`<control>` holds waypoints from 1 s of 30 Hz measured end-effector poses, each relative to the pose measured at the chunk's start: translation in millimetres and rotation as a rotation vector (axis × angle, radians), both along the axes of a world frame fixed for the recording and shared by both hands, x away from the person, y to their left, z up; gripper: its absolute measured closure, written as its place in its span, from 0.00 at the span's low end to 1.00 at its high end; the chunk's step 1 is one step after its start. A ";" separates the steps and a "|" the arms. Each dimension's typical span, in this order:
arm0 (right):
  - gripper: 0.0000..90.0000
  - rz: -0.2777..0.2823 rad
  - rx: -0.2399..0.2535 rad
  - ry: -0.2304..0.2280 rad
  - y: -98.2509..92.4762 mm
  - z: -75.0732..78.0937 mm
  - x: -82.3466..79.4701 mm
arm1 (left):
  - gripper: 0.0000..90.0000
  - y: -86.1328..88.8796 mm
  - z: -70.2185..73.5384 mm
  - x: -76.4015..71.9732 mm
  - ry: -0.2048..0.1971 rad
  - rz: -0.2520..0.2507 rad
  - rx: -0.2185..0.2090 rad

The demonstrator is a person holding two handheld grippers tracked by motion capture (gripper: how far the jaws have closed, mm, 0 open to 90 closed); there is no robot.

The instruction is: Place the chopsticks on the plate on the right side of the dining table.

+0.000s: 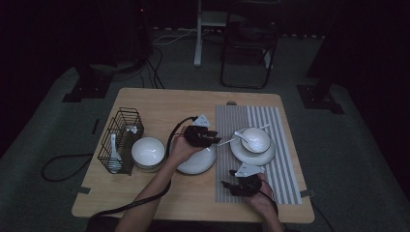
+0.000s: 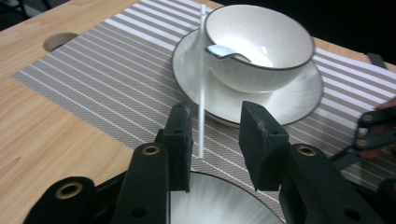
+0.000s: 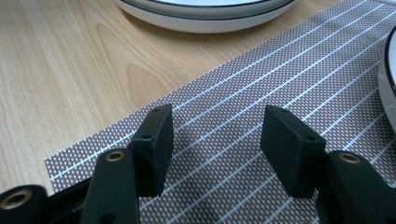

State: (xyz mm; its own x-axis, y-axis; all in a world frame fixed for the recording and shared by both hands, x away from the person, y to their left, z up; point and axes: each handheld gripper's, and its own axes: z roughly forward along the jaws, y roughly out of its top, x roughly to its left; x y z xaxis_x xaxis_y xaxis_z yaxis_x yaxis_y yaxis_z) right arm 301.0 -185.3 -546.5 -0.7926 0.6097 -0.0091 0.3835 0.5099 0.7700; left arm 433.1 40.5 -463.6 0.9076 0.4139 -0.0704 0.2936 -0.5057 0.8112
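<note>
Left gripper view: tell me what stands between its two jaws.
A thin white stick stands between the left gripper's open jaws, untouched by either, running up past the plate beside the bowl.

The table (image 2: 32,121) was light wood with visible grain. The placemat (image 2: 116,74) was grey-brown, woven, with thin white stripes. The bowl (image 2: 261,46) and its plate (image 2: 299,95) were white with dark rims. Both the left hand-held gripper (image 2: 215,140) and the right hand-held gripper (image 3: 217,149) were black. The wire basket (image 1: 121,140) was black.
</note>
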 end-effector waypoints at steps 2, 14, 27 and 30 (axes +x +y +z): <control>0.49 0.001 -0.016 0.004 1.7 -0.4 0.0 | 0.71 -0.7 2.4 -3.3 -0.007 -0.015 0.007; 0.48 0.000 -0.019 0.021 1.7 -0.9 2.0 | 0.66 8.8 20.9 -20.1 -0.040 -0.038 0.007; 0.48 0.000 -0.018 0.023 1.6 -0.9 2.2 | 0.62 36.5 40.9 -38.4 -0.077 -0.020 0.005; 0.48 0.001 -0.018 0.023 1.6 -0.9 2.3 | 0.62 42.6 45.9 -41.6 -0.072 -0.029 0.000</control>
